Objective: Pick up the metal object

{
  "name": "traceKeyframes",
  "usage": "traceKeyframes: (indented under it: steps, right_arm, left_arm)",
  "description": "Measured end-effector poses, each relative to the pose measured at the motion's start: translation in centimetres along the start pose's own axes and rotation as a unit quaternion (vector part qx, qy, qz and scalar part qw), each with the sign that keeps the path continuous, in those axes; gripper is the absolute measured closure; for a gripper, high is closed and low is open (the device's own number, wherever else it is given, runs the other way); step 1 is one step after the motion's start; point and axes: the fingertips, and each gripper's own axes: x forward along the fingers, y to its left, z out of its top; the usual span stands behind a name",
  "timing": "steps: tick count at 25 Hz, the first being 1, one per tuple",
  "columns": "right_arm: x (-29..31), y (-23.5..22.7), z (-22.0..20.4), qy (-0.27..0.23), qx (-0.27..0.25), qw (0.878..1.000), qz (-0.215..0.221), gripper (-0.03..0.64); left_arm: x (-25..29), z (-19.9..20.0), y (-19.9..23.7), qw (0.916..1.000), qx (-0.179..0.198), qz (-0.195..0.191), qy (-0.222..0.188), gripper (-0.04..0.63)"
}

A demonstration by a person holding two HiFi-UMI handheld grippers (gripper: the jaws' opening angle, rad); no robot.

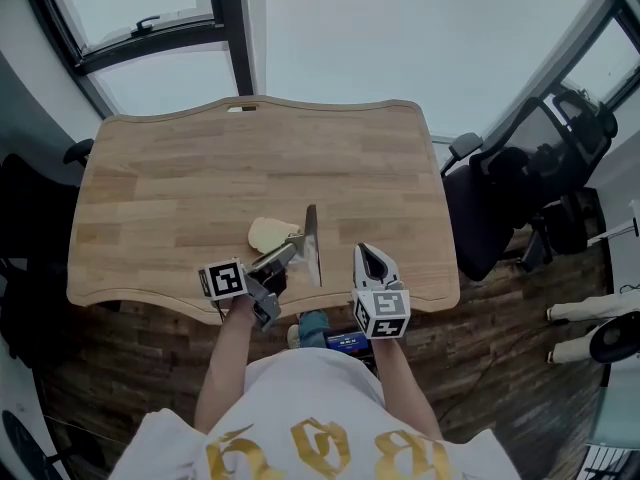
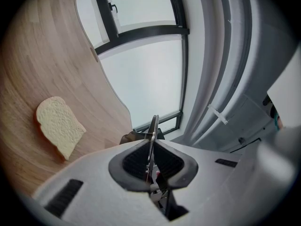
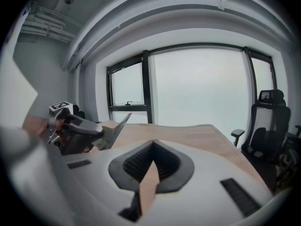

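A flat metal blade is held off the wooden table, with my left gripper shut on its near end. In the left gripper view the blade shows edge-on, pinched between the jaws. In the right gripper view the same blade sticks out of the left gripper. A slice of bread lies on the table just left of the blade, also seen as the bread. My right gripper hovers at the table's front edge, shut and holding nothing.
A black office chair stands off the table's right edge. Large windows run behind the far edge. The table's front edge lies right under both grippers. Another dark chair stands at the left.
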Motion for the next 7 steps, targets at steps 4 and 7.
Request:
traceKeyframes:
  steps: [4, 7]
  right_arm:
    - [-0.01, 0.43, -0.32, 0.003, 0.001, 1.0, 0.001, 0.606]
    - [-0.22, 0.93, -0.72, 0.006, 0.004, 1.0, 0.003, 0.606]
  left_arm:
    - [-0.35, -0.2, 0.21, 1.0, -0.005, -0.001, 0.001, 0.552]
    - [-0.69, -0.36, 0.25, 1.0, -0.008, -0.001, 0.002, 0.552]
